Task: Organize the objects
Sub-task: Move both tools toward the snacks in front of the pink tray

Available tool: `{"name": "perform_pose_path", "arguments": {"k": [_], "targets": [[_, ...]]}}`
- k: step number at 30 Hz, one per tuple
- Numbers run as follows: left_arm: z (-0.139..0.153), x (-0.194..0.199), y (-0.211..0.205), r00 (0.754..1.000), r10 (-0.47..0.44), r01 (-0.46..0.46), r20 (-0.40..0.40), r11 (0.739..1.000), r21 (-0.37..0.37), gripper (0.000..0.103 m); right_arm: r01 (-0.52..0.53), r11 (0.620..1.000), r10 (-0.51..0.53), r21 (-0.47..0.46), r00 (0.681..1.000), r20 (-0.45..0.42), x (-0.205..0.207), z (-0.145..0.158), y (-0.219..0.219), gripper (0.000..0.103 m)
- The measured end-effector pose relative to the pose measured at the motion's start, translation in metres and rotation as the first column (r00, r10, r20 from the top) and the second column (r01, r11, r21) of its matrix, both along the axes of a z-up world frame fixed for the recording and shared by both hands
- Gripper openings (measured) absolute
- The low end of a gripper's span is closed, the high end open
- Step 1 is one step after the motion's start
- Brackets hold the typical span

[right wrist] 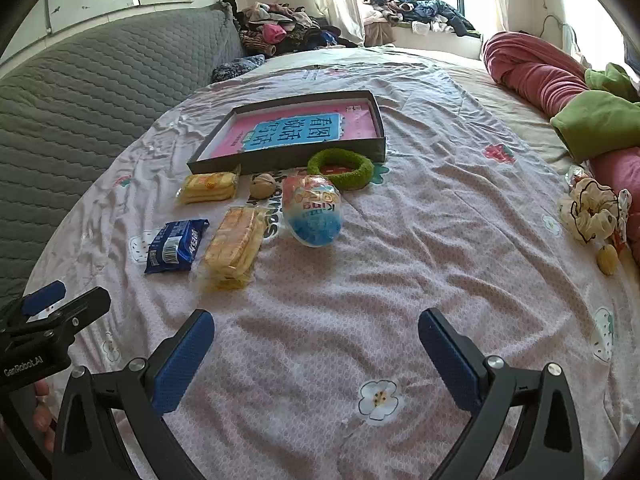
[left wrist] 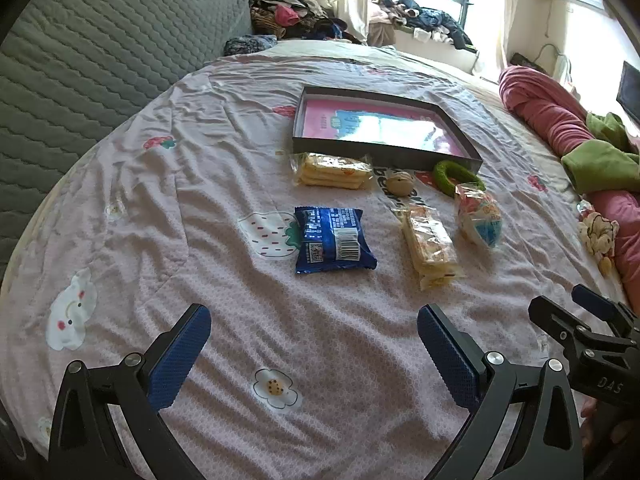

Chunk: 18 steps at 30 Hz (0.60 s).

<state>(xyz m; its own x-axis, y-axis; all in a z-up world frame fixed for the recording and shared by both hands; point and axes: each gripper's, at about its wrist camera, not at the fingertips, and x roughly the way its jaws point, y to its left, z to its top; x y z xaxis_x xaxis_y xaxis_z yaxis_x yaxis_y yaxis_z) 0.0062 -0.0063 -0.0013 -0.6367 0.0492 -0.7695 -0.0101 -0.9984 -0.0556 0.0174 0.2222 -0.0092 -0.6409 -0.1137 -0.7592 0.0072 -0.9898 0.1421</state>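
A shallow dark box (left wrist: 298, 146) (right wrist: 280, 162) with a pink book inside lies on the bed. In front of it lie a yellow cracker pack (left wrist: 332, 170) (right wrist: 208, 187), a walnut (left wrist: 401, 183) (right wrist: 263, 186), a green ring (left wrist: 458, 178) (right wrist: 341, 169), a blue snack packet (left wrist: 332, 238) (right wrist: 178, 245), a long cracker pack (left wrist: 430, 244) (right wrist: 235, 245) and a wrapped egg-shaped toy (left wrist: 479, 220) (right wrist: 314, 210). My left gripper (left wrist: 314, 328) is open and empty, well short of the blue packet. My right gripper (right wrist: 316, 330) is open and empty, short of the items.
The bedsheet (left wrist: 200, 184) is pale pink and wrinkled. A grey quilted headboard (left wrist: 100, 48) stands at left. Rolled pink and green blankets (right wrist: 560, 88) and a cloth scrunchie (right wrist: 592, 210) lie at right. Clothes pile by the window (right wrist: 412, 8).
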Motion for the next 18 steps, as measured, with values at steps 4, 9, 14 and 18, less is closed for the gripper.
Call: {"name": "perform_pose_path", "arguments": {"k": [4, 9, 14, 18], "targets": [[0.001, 0.002, -0.001, 1.000, -0.004, 0.004, -0.002, 1.000, -0.001, 0.103, -0.003, 1.000, 0.003, 0.004, 1.000, -0.005, 0.003, 0.003, -0.001, 0.103], [0.004, 0.004, -0.002, 1.000, -0.007, 0.007, -0.005, 1.000, 0.004, 0.103, -0.008, 1.000, 0.008, 0.015, 1.000, -0.010, 0.005, 0.009, -0.004, 0.103], [0.011, 0.010, -0.001, 1.000, -0.008, 0.008, -0.016, 1.000, -0.001, 0.103, -0.017, 1.000, 0.018, 0.013, 1.000, -0.019, 0.010, 0.015, -0.005, 0.103], [0.016, 0.016, 0.001, 1.000, -0.007, 0.007, -0.026, 1.000, -0.002, 0.103, -0.016, 1.000, 0.016, 0.010, 1.000, -0.024, 0.015, 0.021, -0.005, 0.103]]}}
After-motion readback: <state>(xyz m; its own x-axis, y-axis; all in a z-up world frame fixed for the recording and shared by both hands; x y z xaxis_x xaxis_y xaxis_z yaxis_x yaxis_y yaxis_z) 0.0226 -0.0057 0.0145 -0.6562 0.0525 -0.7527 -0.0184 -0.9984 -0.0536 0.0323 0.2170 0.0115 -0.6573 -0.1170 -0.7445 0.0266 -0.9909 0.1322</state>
